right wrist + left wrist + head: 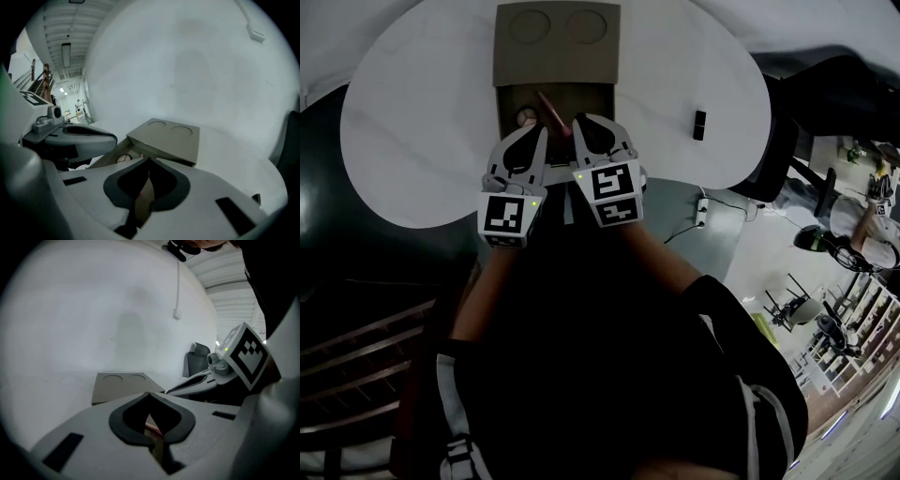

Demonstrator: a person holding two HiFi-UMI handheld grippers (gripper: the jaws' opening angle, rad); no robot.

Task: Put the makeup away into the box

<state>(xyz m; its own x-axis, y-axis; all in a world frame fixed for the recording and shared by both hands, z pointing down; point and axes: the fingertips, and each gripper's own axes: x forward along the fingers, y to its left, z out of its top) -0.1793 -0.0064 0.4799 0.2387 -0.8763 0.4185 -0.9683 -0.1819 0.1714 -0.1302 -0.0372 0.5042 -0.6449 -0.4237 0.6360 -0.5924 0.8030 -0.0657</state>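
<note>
Both of my grippers hang over the near edge of the cardboard box [592,99], side by side and close together, on the round white table [412,131].

Left gripper [537,136]: in its own view the jaws [149,393] are closed, tips meeting, with nothing clamped between them. A pinkish streak shows through the gap lower down; it lies beyond the jaws, not in them.

Right gripper [581,127]: its own view shows the jaws [149,161] closed tip to tip and empty. A faint pink tint shows through the opening behind the tips, again beyond them.

Box: open. Its lid [556,52] is folded back away from me and lies flat, showing two shallow round recesses. The same lid appears just past the jaws in the left gripper view [119,384] and the right gripper view [168,137].

Makeup: a pink stick [551,110] lies inside the box, slanted, its near end just ahead of the right gripper's tips. A round pale item [525,117] sits in the box's left corner, beside the left gripper's tips; it also shows under the lid's edge in the right gripper view [123,158]. I cannot tell what kind it is.

A small black object [700,124] stands on the table, well apart to the right of the box.
</note>
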